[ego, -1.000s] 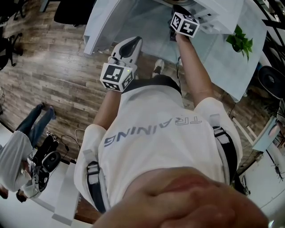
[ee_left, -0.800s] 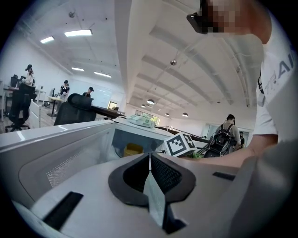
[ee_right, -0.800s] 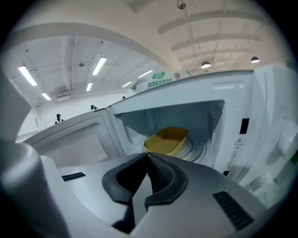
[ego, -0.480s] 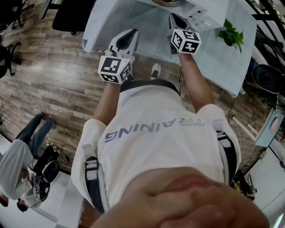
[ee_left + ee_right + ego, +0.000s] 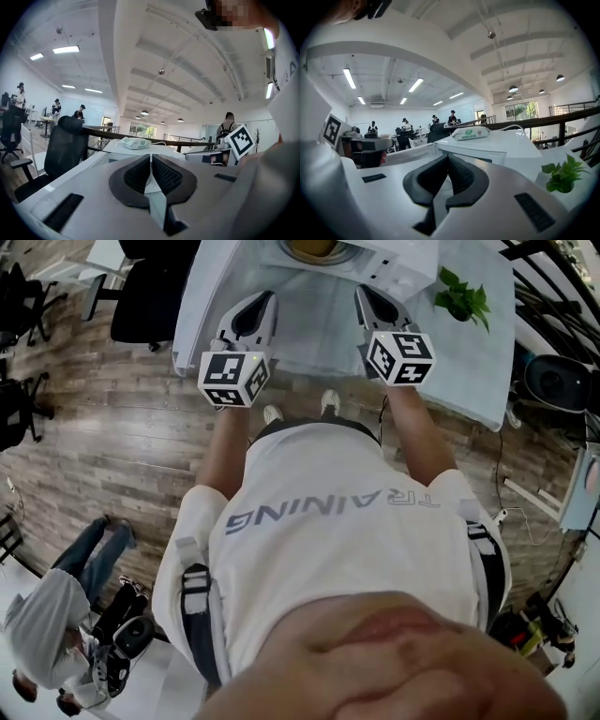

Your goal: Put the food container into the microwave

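While both tools hang level over the near side of the white table (image 5: 281,338), nothing is held. The left gripper (image 5: 255,306) has its jaws pressed together, pads meeting at the tip with nothing between them; the right gripper (image 5: 370,298) is the same, jaws closed and empty.

The food container (image 5: 314,248) reads as a round rim with brownish contents at the very top edge of the head view; it is cut off by the frame, so I can't tell if it sits on the table or against the microwave (image 5: 398,266). Neither gripper view shows it, probably because the gripper bodies hide it. The microwave is a white box just right of the container, with a green-and-white packet (image 5: 471,133) on top; door state can't be told. A potted plant (image 5: 461,294) sits further right on the table.

Key relation: the container lies straight ahead of the jaws, roughly between the two grippers' lines; neither hand is clearly nearer, the right maybe slightly. It looks round, so there is no long axis to align to. The microwave is on the right gripper's side.

Judgement: the task is at its start and the approach is not yet made. The jaws need to spread before any grasp; risks are clipping the rim with closed jaws or tipping the contents.
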A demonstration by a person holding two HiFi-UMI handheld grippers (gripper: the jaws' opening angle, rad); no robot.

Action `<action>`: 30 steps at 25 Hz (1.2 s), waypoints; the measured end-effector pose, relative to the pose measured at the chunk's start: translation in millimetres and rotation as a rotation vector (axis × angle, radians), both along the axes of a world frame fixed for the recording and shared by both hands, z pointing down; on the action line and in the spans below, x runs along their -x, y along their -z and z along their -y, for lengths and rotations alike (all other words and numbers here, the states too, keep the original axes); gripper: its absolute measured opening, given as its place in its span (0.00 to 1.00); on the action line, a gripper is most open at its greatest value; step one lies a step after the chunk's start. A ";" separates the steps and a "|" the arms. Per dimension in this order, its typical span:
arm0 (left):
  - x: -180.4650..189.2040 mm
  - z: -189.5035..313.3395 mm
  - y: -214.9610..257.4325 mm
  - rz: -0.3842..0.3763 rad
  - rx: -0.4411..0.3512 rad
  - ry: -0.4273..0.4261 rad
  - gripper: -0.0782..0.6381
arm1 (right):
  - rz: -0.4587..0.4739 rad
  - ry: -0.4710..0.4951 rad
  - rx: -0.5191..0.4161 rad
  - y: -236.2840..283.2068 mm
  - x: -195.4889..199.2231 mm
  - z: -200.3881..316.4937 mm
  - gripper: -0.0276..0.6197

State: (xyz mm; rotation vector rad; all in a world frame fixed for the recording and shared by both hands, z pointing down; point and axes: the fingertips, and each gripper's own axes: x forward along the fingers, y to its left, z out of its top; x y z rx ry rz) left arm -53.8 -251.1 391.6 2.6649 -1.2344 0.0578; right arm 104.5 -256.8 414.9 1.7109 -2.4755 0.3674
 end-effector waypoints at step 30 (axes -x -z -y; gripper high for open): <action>-18.4 -12.6 34.5 -0.033 -0.038 -0.037 0.17 | 0.015 -0.022 -0.087 47.7 -11.4 -15.4 0.08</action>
